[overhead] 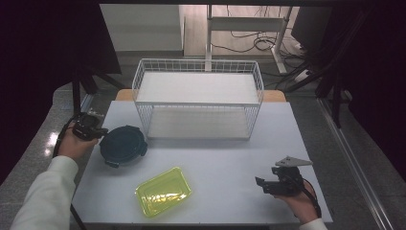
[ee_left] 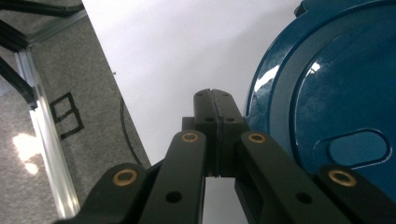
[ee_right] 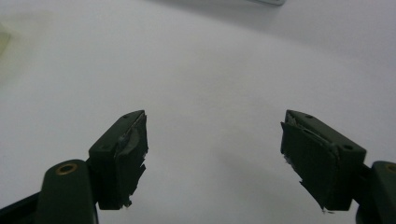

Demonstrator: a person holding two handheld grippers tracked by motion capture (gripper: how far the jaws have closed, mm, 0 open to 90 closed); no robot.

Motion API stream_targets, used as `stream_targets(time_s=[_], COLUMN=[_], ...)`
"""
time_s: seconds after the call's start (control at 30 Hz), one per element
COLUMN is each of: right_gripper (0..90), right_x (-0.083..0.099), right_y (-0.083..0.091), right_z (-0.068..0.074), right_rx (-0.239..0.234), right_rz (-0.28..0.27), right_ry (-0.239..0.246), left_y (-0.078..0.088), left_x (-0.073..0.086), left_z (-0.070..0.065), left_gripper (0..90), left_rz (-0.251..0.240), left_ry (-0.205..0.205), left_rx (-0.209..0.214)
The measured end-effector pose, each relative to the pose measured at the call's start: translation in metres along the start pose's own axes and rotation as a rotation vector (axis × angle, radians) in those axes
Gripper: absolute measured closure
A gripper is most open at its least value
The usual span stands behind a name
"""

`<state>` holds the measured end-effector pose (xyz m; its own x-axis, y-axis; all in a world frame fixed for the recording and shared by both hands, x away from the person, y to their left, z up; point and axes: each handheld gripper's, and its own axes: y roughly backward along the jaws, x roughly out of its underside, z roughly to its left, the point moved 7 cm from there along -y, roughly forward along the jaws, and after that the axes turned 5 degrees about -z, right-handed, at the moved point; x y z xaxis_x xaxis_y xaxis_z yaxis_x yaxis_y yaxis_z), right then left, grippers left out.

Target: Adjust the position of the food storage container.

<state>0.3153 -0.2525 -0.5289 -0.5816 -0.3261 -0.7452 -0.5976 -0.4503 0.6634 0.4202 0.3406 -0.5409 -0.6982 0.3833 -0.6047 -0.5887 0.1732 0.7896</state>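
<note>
While the left gripper (overhead: pixel 98 132) sits with its jaws pressed together and empty just beside the round blue container (overhead: pixel 123 144), the risk, as I judge it, lies in how that container would be taken: its lid is broad and glossy, and closed jaws coming at its rim from the side could push it across the table (overhead: pixel 225 163) rather than catch it, or slip off the smooth edge. The container lies flat near the table's left edge, in front of the white wire rack (overhead: pixel 198 98) and behind the yellow-green tray (overhead: pixel 163 191). Being round, it has no long axis to speak of; its lid faces up, and a latch tab sticks out at its near-left side. The tray lies with its long axis slanting from near-left to far-right. The right gripper (overhead: pixel 272 181) rests near the table's front right, jaws wide apart over bare tabletop, well away from both things.
</note>
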Motion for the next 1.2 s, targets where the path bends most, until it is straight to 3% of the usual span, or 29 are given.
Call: stream_targets(time_s=[0.43, 0.73, 1.2], right_gripper=[23.0, 22.9, 22.8], right_x=[-0.001, -0.002, -0.002], right_y=[0.0, 0.001, 0.002], right_z=[-0.001, -0.002, 0.0], right_rx=[0.001, -0.002, -0.004], right_rz=[-0.004, -0.008, -0.01], right_ry=[-0.003, -0.004, -0.002], left_y=[-0.001, 0.002, 0.01], left_x=[-0.006, -0.005, 0.005], left_z=[-0.015, -0.029, -0.044], left_gripper=[90.0, 90.0, 90.0], left_rz=[-0.003, -0.012, -0.043], left_ry=[-0.035, -0.057, -0.033], left_rx=[0.038, 0.091, 0.122])
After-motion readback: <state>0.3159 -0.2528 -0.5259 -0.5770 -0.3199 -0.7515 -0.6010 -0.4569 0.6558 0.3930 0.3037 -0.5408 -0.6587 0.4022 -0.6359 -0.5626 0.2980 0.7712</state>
